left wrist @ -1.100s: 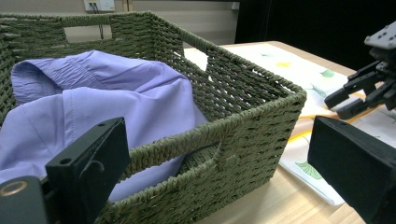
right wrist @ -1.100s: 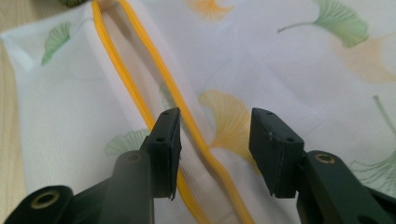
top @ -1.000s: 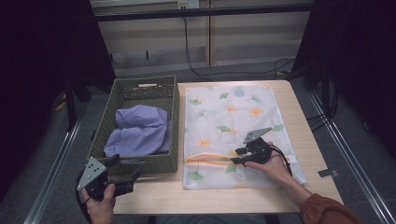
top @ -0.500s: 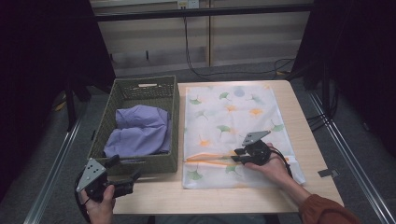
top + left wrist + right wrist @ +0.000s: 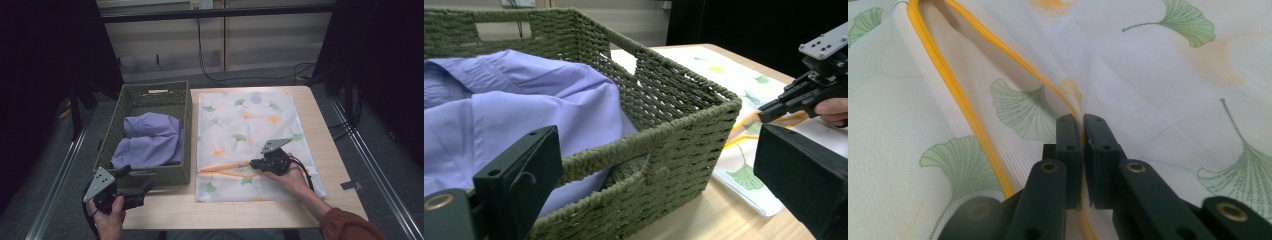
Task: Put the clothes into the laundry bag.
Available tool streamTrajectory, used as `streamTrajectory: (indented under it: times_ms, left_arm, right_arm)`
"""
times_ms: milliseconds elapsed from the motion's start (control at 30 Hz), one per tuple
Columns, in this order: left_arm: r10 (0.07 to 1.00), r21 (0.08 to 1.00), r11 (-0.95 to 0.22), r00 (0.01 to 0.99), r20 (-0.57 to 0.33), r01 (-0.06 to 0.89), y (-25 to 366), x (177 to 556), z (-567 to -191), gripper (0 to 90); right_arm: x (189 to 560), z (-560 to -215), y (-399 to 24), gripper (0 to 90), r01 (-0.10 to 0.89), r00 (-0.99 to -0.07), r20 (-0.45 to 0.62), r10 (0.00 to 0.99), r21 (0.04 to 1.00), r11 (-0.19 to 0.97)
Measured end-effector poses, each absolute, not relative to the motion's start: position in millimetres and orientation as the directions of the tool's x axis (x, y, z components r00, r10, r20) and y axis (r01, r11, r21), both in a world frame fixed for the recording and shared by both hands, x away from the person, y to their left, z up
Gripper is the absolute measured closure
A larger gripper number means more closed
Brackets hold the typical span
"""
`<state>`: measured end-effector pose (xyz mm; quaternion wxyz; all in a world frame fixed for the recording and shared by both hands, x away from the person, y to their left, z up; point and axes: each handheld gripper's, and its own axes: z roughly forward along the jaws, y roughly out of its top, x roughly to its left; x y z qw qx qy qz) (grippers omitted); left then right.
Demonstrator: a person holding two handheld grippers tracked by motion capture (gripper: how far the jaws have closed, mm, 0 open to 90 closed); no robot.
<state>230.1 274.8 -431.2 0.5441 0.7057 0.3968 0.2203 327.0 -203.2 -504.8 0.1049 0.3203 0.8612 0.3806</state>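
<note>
White mesh bag (image 5: 1158, 65), ginkgo print | yellow edge (image 5: 955, 95) pinched by right claw (image 5: 1083, 125), just closing | left claw (image 5: 659, 165) released

Basket (image 5: 150, 100) left on table (image 5: 330, 150), shirt (image 5: 147, 142) inside; bag (image 5: 250, 120) flat just right of basket.

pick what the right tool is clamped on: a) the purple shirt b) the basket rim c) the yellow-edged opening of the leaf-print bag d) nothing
c: in the right gripper view the right tool pinches the yellow edge of the leaf-print bag.
</note>
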Motion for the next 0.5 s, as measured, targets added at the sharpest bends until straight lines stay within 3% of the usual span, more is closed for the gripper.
streamTrajectory:
  times_ms: [133, 500]
  left_arm:
    - [0.801, 0.948, -0.111, 0.592, -0.091, 0.297, 273.7, 227.8, -428.3, 5.3]
    - [0.803, 0.951, -0.107, 0.589, -0.090, 0.291, 273.6, 227.2, -425.5, 5.3]
  right_arm:
    - [323.5, -503.8, -199.4, 89.7, 0.472, -0.754, 0.027, 0.656, 0.718, 0.512]
    - [323.7, -504.3, -201.1, 89.9, 0.508, -0.728, 0.068, 0.682, 0.721, 0.470]
